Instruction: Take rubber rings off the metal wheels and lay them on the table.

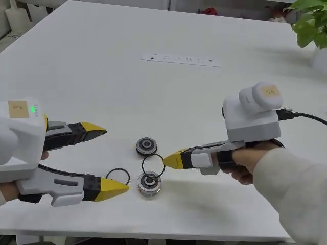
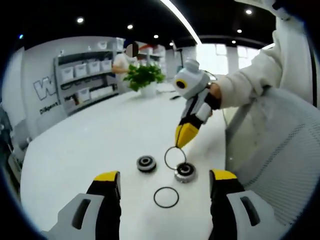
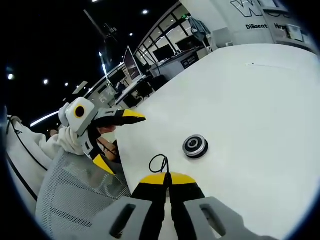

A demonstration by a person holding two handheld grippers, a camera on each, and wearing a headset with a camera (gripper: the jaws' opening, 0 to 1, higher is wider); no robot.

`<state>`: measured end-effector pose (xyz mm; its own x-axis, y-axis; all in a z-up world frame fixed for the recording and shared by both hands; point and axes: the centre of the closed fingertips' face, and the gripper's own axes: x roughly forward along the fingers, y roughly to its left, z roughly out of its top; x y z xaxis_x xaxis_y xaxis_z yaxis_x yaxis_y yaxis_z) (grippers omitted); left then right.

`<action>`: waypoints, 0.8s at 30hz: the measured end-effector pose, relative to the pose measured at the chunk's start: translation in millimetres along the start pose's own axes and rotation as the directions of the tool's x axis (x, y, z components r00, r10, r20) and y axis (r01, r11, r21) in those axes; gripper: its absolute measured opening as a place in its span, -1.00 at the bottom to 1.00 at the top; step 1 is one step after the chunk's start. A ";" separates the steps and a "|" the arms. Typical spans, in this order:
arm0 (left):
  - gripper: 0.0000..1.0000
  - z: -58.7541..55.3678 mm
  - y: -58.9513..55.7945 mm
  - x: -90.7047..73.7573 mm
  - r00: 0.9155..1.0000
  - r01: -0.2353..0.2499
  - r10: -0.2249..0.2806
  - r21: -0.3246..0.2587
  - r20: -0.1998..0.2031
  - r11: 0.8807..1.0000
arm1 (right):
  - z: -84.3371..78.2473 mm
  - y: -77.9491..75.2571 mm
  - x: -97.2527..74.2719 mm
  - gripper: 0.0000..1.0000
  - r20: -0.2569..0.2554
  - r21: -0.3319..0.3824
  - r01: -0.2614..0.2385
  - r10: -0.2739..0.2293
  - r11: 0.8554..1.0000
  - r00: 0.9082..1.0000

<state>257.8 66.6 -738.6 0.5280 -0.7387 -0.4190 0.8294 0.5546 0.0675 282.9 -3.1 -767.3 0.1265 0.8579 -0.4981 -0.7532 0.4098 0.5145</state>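
one rubber ring (image 2: 154, 197) lay on the surface (image 1: 204, 102) just ahead of my open left hand-held gripper (image 1: 106, 159), and i judged the second ring (image 2: 165, 158), pinched in my closed right hand-held gripper (image 3: 167, 176), not yet laid down.

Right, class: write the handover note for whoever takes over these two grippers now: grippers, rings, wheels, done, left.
Left gripper: open, empty, beside the wheels.
Right gripper: shut on a rubber ring whose lower edge meets the nearer wheel.
The farther wheel stands apart.
Done: a loose ring lies flat on the table.
Left: lay the pinched ring down; I cannot tell whether either wheel carries more.
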 end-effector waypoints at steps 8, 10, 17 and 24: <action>0.65 0.7 0.7 -0.6 1.000 0.003 -0.003 -0.025 0.020 1.000 | 10.1 5.4 -3.2 -1.00 0.038 0.004 -0.001 0.000 1.000 0.999; 0.72 -1.4 -1.8 1.1 1.000 0.015 -0.015 -0.026 0.012 1.000 | 12.3 8.1 -3.8 -1.00 0.048 0.002 -0.001 0.001 1.000 0.999; 0.79 -3.9 -6.0 3.1 0.999 0.042 -0.042 -0.016 -0.001 0.999 | 19.0 13.7 -4.3 -1.00 0.075 0.007 -0.004 0.003 1.000 0.997; 0.82 -3.6 -2.8 1.8 0.999 0.049 -0.049 -0.014 0.007 0.999 | 28.9 25.5 1.6 -1.00 0.101 0.006 -0.019 0.019 1.000 0.995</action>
<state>255.8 65.1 -742.8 0.4878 -0.7678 -0.4153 0.8519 0.5225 0.0344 282.6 17.7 -734.8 0.1769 0.8924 -0.4152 -0.7518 0.3948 0.5281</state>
